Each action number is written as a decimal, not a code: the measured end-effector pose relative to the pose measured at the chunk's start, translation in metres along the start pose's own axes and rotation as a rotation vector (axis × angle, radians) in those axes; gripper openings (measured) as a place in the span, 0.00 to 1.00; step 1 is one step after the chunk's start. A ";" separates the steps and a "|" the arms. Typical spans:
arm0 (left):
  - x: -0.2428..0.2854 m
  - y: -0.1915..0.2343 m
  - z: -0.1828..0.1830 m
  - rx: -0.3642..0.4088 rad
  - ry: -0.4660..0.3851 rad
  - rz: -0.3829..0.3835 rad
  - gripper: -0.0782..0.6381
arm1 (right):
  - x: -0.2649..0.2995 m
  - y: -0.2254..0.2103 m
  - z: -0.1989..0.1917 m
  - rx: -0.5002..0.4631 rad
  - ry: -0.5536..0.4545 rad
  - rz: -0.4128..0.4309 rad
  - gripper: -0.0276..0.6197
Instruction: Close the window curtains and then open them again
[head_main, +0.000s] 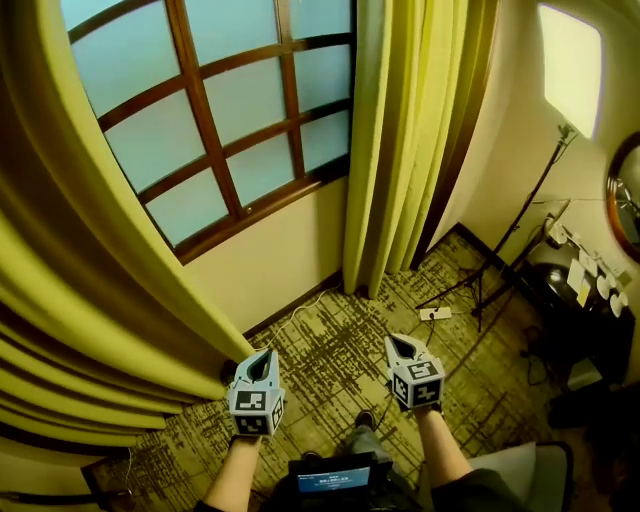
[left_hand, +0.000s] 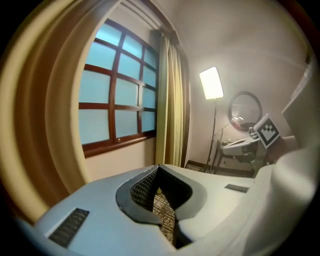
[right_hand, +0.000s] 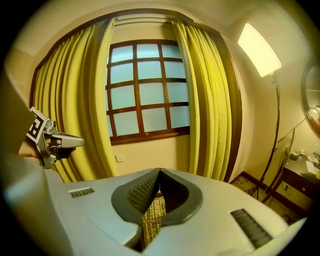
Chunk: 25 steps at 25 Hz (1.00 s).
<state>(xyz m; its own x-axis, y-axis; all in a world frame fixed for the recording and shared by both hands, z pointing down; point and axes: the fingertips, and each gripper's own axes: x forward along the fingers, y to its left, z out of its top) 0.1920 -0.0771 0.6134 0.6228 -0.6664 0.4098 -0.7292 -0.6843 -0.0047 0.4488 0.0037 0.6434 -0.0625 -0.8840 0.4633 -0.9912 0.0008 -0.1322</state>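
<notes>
Two yellow curtains hang drawn apart at a wood-framed window (head_main: 225, 130). The left curtain (head_main: 90, 290) is bunched at the left, and the right curtain (head_main: 410, 140) hangs at the window's right side. My left gripper (head_main: 264, 358) is shut and empty, its tip close beside the left curtain's (left_hand: 35, 130) lower folds. My right gripper (head_main: 398, 343) is shut and empty over the patterned carpet, apart from both curtains. In the right gripper view the window (right_hand: 147, 90) shows between the left curtain (right_hand: 75, 100) and the right curtain (right_hand: 207, 100), with the left gripper (right_hand: 76, 141) at the picture's left.
A light stand (head_main: 520, 225) with a bright panel (head_main: 570, 65) stands right of the right curtain, cables and a power strip (head_main: 435, 313) on the carpet near it. A dark table (head_main: 590, 300) with small items and a round mirror (head_main: 625, 200) sit at the far right.
</notes>
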 end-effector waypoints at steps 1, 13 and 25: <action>0.009 -0.004 0.006 0.010 -0.004 -0.001 0.11 | 0.002 -0.008 0.003 0.000 -0.004 0.008 0.06; 0.126 -0.085 0.081 0.047 -0.043 -0.021 0.11 | 0.028 -0.125 0.048 0.004 -0.059 0.046 0.06; 0.215 -0.117 0.151 0.104 -0.065 -0.112 0.11 | 0.070 -0.172 0.109 -0.047 -0.094 0.047 0.06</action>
<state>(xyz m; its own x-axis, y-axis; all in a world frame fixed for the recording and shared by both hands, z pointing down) 0.4540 -0.1852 0.5643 0.7184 -0.5993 0.3531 -0.6227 -0.7804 -0.0577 0.6274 -0.1095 0.6032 -0.1002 -0.9225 0.3726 -0.9919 0.0635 -0.1097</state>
